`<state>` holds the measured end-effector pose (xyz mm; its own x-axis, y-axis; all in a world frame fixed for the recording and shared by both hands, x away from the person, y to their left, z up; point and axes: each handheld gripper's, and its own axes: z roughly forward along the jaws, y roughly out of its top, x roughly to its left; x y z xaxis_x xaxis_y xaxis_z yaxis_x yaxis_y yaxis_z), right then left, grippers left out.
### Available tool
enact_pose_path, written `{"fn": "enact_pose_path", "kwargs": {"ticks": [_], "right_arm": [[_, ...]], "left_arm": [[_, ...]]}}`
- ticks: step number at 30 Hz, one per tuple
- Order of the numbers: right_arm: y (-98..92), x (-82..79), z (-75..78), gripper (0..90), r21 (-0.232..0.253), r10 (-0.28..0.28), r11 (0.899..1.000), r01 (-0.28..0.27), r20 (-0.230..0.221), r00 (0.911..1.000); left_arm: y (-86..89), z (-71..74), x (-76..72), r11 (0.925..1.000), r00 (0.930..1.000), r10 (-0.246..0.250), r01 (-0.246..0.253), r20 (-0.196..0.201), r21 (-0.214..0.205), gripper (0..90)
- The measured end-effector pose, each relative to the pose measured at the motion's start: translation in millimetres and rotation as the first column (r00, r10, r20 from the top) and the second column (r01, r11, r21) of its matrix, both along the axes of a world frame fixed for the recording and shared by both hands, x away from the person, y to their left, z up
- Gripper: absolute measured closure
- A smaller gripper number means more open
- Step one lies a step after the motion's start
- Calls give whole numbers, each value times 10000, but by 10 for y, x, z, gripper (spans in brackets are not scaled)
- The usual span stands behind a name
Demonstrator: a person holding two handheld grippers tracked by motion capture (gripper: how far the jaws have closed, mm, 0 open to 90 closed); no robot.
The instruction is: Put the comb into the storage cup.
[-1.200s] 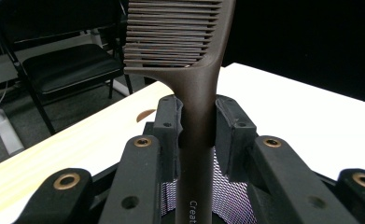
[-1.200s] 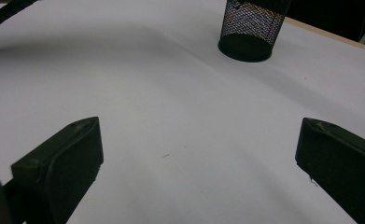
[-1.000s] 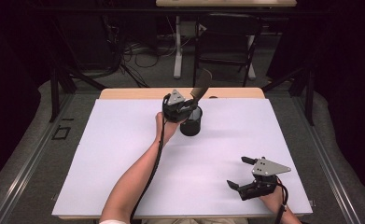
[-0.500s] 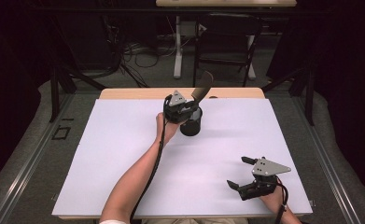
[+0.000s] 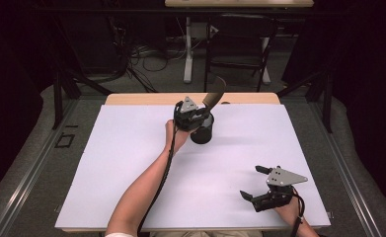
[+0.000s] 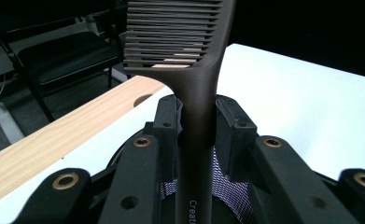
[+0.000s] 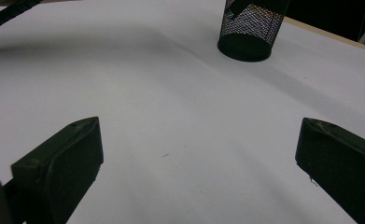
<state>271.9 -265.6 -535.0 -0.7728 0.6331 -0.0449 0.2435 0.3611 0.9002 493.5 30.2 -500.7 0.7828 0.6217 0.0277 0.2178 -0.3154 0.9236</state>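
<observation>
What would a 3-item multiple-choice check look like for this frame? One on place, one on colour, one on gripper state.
1. Where does the mesh cup stand?
A. near the table's far edge
B. at the near right corner
C. on the floor

2. What colour is the comb?
A. white
B. dark brown
C. red

3. How stands the right gripper?
A. shut on the comb
B. shut on the cup
C. open, nothing between its jaws

Key: 1 A, the high view shows the cup by the far wooden edge. 2 B, the left gripper view shows a dark brown handle and teeth, clamped by the left gripper. 3 C, the right gripper view shows its jaws wide apart over the bare white table.
</observation>
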Motion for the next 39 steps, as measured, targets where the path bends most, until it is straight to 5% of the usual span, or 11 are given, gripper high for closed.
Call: {"fn": "enact_pose_path", "kwargs": {"ticks": [21, 29, 39], "right_arm": [[-2, 1, 1, 6, 3, -20, 10000, 20, 14, 10000], [0, 3, -1, 6, 8, -8, 10000, 8, 5, 10000], [4, 5, -1, 6, -38, 6, 10000, -6, 4, 10000]], "left_arm": [[-27, -30, -28, 9987, 9999, 80, -75, -105, 499, 703], [27, 16, -81, 9994, 9995, -77, 87, -302, 333, 360], [101, 143, -160, 9983, 9984, -219, 246, -516, 531, 152]]}}
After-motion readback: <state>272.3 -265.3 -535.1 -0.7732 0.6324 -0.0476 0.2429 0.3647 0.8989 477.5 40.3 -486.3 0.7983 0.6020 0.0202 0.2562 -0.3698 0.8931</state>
